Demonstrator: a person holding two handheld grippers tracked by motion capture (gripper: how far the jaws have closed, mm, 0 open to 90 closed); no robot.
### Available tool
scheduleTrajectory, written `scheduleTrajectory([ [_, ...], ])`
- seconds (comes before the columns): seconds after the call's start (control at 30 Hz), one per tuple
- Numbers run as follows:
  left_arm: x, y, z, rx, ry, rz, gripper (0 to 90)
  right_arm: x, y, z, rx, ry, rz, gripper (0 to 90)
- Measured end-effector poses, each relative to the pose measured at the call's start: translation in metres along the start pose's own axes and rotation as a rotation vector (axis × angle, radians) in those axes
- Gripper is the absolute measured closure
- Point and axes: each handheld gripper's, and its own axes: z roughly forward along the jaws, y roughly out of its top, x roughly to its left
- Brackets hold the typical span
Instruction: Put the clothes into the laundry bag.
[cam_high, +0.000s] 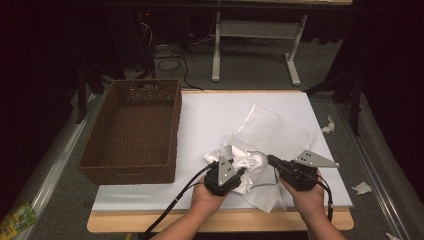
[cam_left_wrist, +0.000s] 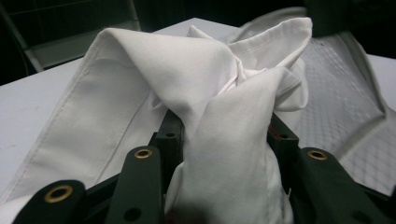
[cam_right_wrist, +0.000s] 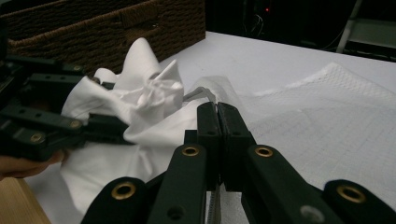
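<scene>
A crumpled white cloth (cam_high: 243, 161) lies at the table's front middle, partly on a thin white mesh sheet (cam_high: 272, 131). My left gripper (cam_high: 244, 171) is shut on a bunched fold of the cloth (cam_left_wrist: 233, 140), which fills the gap between its jaws (cam_left_wrist: 224, 126). My right gripper (cam_high: 270, 159) comes in from the right, its jaws pressed together (cam_right_wrist: 217, 106). A thin edge of the mesh sheet (cam_right_wrist: 327, 121) rises to their tip and appears pinched there. In the right gripper view the left gripper (cam_right_wrist: 100, 126) shows at the left, with the cloth (cam_right_wrist: 149, 93) bulging out of it.
A brown wicker basket (cam_high: 127, 172) stands on the left side of the white table top (cam_high: 210, 115), close to the cloth (cam_right_wrist: 116, 32). Paper scraps (cam_high: 362, 188) lie on the floor at the right. Table legs and cables are behind the table.
</scene>
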Motion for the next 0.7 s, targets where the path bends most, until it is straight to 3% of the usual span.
scheduleTrajectory([
  [0.1,-0.001,0.007,0.002,-0.007,0.012,-0.014,58.8,0.001,0.000,-0.001,-0.003,0.001,0.003,89.8],
  [0.27,-0.006,0.018,-0.002,-0.036,0.012,0.021,58.9,-0.002,-0.001,-0.002,-0.006,0.001,0.013,89.9],
  [0.43,-0.007,0.021,-0.005,-0.038,0.021,0.030,58.9,-0.002,-0.002,-0.001,-0.009,0.003,0.014,89.9],
  [0.6,-0.011,0.012,0.012,0.003,0.042,0.021,58.1,-0.001,-0.001,0.001,-0.012,0.002,0.010,89.9],
  [0.7,-0.014,0.006,0.024,0.017,0.031,-0.003,55.0,0.000,-0.001,0.000,-0.016,0.004,0.012,89.9],
])
